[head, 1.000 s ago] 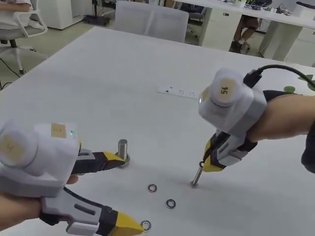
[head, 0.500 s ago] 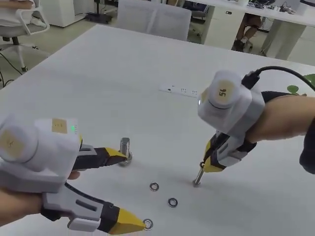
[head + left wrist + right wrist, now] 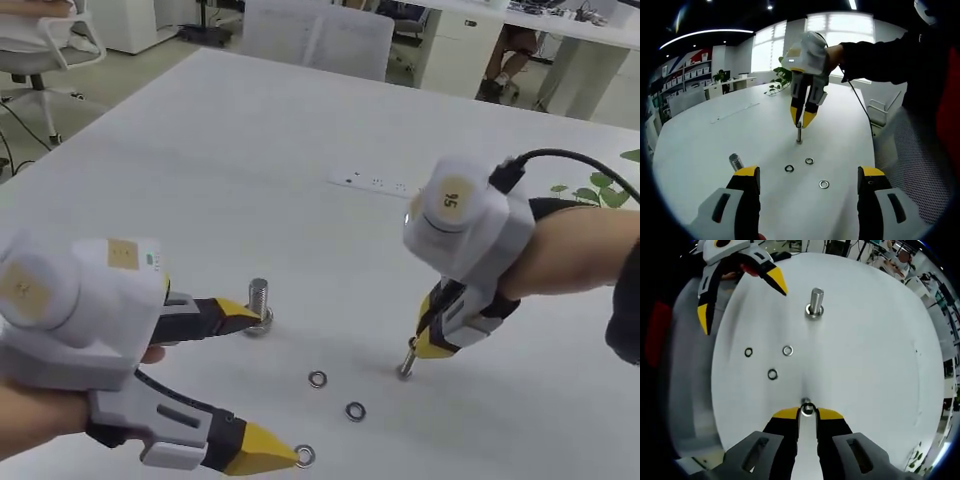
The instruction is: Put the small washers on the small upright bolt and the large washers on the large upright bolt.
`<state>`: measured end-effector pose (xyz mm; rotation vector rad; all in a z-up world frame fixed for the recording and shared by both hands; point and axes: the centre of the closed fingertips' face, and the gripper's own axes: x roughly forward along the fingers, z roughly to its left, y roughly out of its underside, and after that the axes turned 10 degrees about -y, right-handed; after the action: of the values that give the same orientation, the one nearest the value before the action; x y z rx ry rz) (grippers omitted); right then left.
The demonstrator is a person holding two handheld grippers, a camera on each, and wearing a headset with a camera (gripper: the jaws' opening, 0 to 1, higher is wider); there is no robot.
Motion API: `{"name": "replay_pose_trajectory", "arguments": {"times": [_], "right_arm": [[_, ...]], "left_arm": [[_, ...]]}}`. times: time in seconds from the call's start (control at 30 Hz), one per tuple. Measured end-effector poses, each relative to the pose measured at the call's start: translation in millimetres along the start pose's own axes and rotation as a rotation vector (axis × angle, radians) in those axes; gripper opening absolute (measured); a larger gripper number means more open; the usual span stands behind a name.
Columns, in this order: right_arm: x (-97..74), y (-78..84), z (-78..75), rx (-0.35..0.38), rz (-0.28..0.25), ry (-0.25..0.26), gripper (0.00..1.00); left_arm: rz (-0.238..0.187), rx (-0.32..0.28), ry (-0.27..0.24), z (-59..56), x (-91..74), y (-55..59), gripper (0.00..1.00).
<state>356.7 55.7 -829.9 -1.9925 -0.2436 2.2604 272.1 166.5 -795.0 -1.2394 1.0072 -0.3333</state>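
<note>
The white table top [image 3: 250, 160] is smooth and matt. The thick threaded grey metal bolt [image 3: 258, 303], the slim metal bolt [image 3: 406, 362] and the three small silver metal ring washers [image 3: 318, 379] [image 3: 355, 411] [image 3: 305, 455] have a bright, polished sheen. The left gripper [image 3: 275, 388] and the right gripper [image 3: 425, 345] have matt white plastic housings and smooth yellow plastic tips.

place: office, probably | cues: swivel chair [image 3: 40, 45], white cabinets [image 3: 455, 55], big windows [image 3: 837, 27]

The left gripper [image 3: 809, 172] and right gripper [image 3: 807, 412] had white bodies, black fingers and yellow tips. Between the right fingertips, the small bolt [image 3: 807, 408] was silver, as were the large bolt [image 3: 814, 302] and washers [image 3: 787, 350] beyond. The table [image 3: 865, 365] was plain white.
</note>
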Motion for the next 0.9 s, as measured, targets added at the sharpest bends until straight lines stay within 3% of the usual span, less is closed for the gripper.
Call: {"name": "replay_pose_trajectory", "arguments": {"times": [0.6,0.9], "right_arm": [[30.9,5.9,-0.6,0.022,-0.004,-0.025,0.14],[37.8,6.4,-0.2,0.024,-0.003,-0.026,0.14]], "left_arm": [[0.006,-0.007,-0.005,1.2,-1.8,2.3,0.8],[0.004,-0.008,-0.006,1.7,-1.8,3.0,0.8]]}}
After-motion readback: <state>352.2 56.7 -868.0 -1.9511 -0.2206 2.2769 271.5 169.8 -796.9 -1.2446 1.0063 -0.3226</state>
